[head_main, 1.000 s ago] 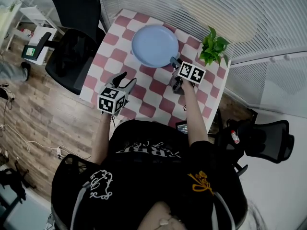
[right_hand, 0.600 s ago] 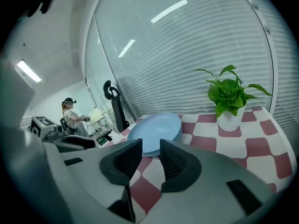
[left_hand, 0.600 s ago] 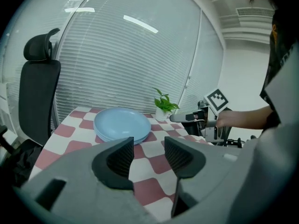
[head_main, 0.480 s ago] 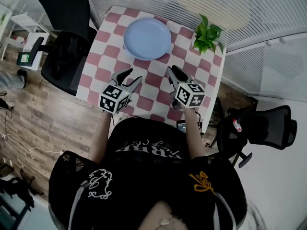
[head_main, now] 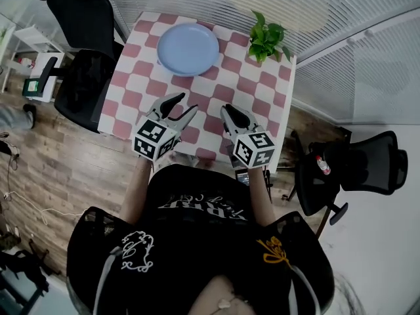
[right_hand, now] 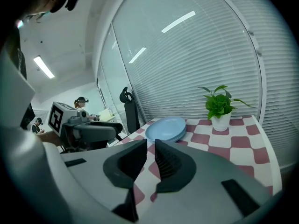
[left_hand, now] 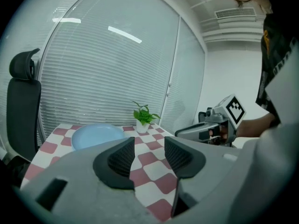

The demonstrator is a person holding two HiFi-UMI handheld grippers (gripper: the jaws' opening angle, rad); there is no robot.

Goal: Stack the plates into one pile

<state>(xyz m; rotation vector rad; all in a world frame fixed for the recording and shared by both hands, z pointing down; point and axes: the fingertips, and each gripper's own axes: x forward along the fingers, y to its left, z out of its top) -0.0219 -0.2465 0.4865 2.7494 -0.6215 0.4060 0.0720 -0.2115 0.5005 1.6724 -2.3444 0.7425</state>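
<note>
Blue plates (head_main: 188, 48) sit in one pile at the far side of the desk (head_main: 141, 84), well ahead of both tools. Your left tool (head_main: 186, 104) is released, jaws wide, nothing between. Your right tool (head_main: 231, 115) has just been closing, jaws nearly together, empty.

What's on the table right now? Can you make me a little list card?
Table: red-and-white checks
Plates: blue, one pile, far side
Plant: potted, far right corner
Left gripper: near edge, jaws apart, empty
Right gripper: near edge, jaws have just been closing, narrow gap, empty
</note>
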